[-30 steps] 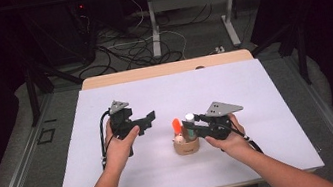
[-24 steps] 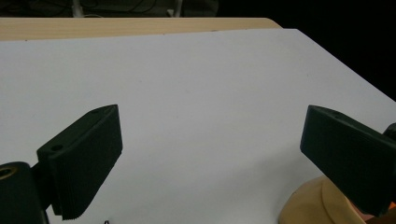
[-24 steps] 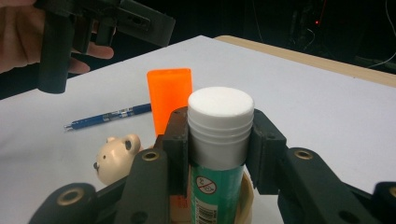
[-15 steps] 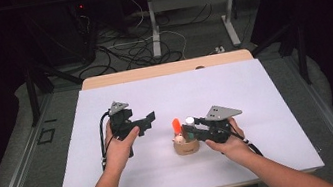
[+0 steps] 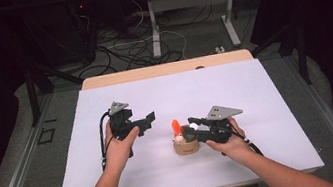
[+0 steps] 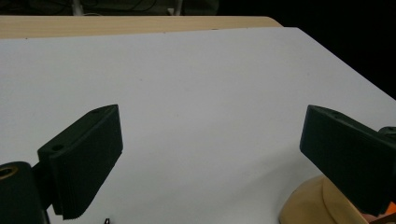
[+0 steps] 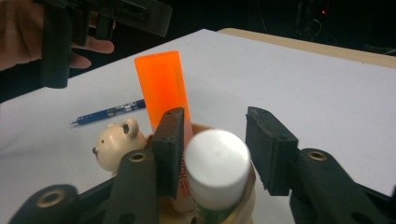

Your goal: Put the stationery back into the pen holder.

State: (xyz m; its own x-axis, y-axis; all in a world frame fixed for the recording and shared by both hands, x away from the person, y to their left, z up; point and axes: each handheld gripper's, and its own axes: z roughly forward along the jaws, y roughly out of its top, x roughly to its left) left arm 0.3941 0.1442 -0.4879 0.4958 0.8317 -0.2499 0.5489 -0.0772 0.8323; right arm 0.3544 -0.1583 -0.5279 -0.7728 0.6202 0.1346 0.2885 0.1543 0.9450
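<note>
A tan cup (image 5: 185, 147) stands in the middle of the white table. It holds an orange translucent stick (image 7: 161, 84), a white-capped tube (image 7: 217, 161) and a small bear figure (image 7: 112, 144) at its side. My right gripper (image 7: 215, 116) reaches over the cup from the right, and its jaws have just been opening. The tube's cap sits between them, close to one pad, with a gap at the other. My left gripper (image 5: 150, 120) hovers left of the cup, open wide with nothing between its jaws (image 6: 210, 121).
A blue pen (image 7: 109, 112) lies on the white table top (image 5: 234, 88) beyond the cup, towards the left hand. A wooden edge (image 5: 165, 69) runs along the far side. Cables and desk legs are on the floor behind.
Both hands keep their places. The right jaws stand slightly wider around the white cap than before.
</note>
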